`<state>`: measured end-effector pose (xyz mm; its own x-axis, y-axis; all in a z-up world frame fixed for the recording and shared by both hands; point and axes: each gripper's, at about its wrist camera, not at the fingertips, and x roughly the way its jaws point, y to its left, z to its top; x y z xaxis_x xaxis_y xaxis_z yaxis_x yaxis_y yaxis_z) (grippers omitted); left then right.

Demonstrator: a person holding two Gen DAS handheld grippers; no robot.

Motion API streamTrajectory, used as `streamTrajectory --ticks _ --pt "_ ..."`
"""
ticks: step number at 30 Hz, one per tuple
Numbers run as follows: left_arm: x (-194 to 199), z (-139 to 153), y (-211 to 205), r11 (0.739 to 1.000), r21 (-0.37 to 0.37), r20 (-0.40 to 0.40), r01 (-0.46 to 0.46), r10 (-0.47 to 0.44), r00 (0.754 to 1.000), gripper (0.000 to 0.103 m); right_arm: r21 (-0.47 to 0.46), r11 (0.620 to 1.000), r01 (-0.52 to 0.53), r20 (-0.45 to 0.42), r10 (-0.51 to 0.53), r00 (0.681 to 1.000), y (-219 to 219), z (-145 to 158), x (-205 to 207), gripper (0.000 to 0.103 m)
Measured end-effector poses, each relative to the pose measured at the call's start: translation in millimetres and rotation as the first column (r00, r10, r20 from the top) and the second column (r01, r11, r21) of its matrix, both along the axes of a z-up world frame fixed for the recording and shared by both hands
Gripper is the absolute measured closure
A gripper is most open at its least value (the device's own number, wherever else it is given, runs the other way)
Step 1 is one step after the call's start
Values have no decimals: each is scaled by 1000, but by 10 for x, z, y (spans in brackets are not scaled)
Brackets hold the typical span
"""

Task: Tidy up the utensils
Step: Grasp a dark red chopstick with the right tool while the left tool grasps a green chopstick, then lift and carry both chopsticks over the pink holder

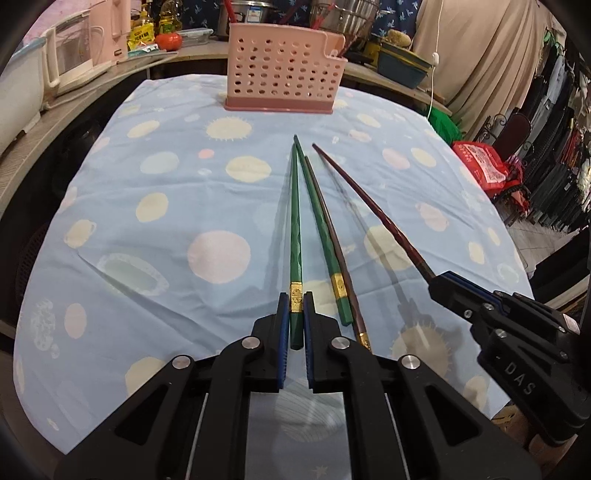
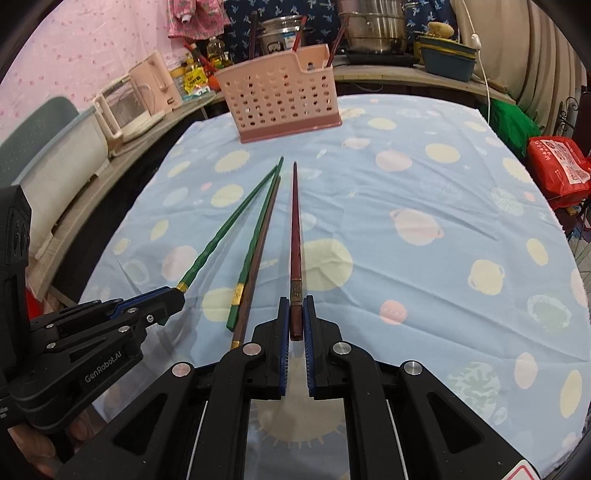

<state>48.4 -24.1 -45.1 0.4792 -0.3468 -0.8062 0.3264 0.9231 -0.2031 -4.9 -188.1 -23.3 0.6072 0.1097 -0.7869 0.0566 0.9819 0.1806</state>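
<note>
My left gripper (image 1: 296, 301) is shut on the thick end of a green chopstick (image 1: 295, 221), whose tip points toward the pink perforated utensil holder (image 1: 284, 74). My right gripper (image 2: 295, 304) is shut on the thick end of a dark red chopstick (image 2: 295, 229); it also shows in the left wrist view (image 1: 369, 206). A second green chopstick (image 1: 325, 240) and a brown chopstick (image 1: 341, 266) lie side by side on the cloth between the two held ones. The holder (image 2: 280, 96) stands at the far end of the table with chopsticks in its right compartment.
The table wears a light blue cloth with pastel planets (image 1: 166, 221). Behind it a counter holds a kettle (image 2: 125, 107), bottles, steel pots (image 2: 373, 22) and a blue basin (image 1: 402, 66). A red bag (image 2: 557, 170) and clothes racks stand at the right.
</note>
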Motion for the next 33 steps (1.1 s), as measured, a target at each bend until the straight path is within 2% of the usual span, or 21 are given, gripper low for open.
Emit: streamTrajectory --ticks 10,16,22,33 --pt "107 579 190 997 -58 102 -42 48 994 96 30 998 52 127 -56 990 -238 604 -6 96" --pt "295 1025 248 995 -82 186 -60 74 980 96 21 998 64 211 -67 975 -330 1006 117 96" --pt "533 1417 259 994 -93 261 -64 86 961 96 10 998 69 288 -69 955 -391 1376 353 96" --pt "969 1983 208 993 -112 363 -48 86 928 96 -3 999 49 359 -45 932 -448 1806 847 96"
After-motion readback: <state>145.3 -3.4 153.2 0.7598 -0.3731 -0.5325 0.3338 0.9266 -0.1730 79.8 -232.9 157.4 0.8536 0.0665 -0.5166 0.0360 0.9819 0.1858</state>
